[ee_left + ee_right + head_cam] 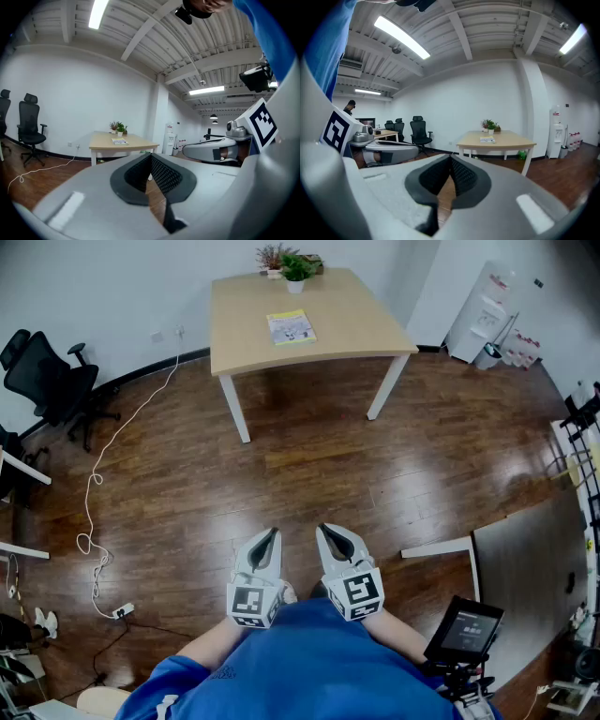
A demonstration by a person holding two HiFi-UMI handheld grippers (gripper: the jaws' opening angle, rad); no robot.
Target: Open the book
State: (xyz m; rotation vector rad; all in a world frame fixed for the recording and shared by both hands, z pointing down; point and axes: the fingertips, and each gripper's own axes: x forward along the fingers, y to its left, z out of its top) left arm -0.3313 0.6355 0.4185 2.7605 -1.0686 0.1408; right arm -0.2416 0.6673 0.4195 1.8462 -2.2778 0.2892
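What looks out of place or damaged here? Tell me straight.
Only the white cable: it trails loose across the wood floor to a power strip. The book lies flat and closed on the table; nothing looks spilled or damaged.

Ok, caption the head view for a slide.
Start: left claw and right claw shut, empty, before the person; closed book lies on the far wooden table.

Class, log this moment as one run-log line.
book: closed, on table, across room; left hand-held gripper: shut, empty; right hand-held gripper: shut, empty
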